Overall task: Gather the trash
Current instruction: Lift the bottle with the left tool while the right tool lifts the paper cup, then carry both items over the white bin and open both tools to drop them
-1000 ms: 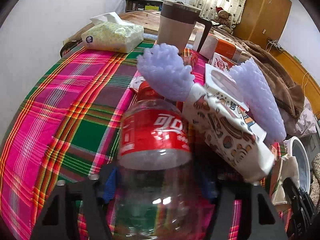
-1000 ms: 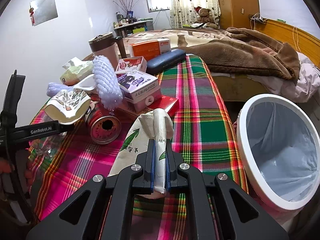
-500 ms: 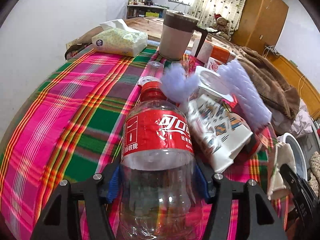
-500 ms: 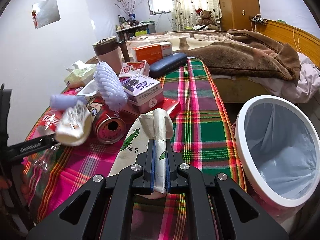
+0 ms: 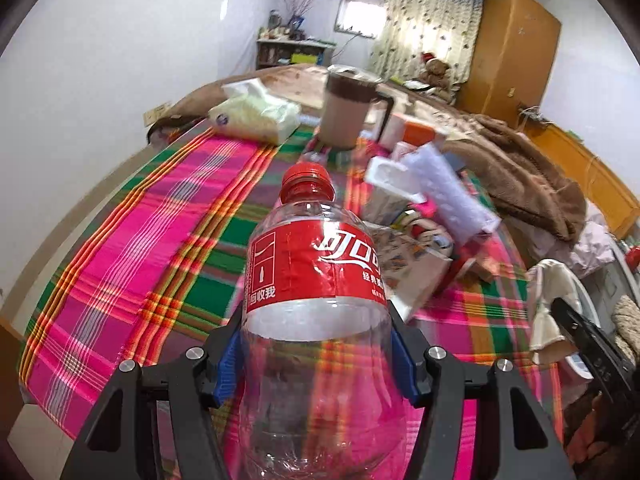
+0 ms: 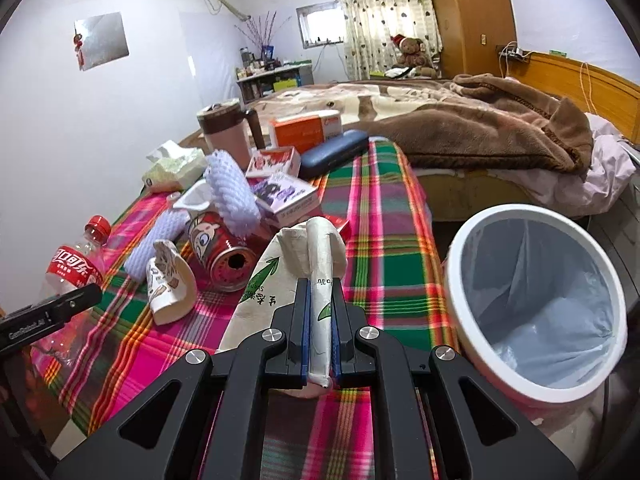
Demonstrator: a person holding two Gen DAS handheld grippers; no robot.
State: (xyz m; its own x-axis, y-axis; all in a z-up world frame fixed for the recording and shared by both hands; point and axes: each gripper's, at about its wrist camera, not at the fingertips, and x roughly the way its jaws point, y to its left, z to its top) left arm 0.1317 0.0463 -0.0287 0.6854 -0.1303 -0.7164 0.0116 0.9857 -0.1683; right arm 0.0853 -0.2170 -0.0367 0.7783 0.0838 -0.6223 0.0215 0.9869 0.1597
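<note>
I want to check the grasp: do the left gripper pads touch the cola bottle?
Touching. In the left wrist view the blue pads press both sides of the clear cola bottle, below its red label.

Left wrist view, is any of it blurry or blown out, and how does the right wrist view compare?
Left wrist view: the plaid tablecloth and the clutter behind are smeared by motion, while the held cola bottle stays sharp; the window glares white. Right wrist view: sharper overall, the paper wrapper and trash bin crisp. Both views show fisheye bending and dark corners.
</note>
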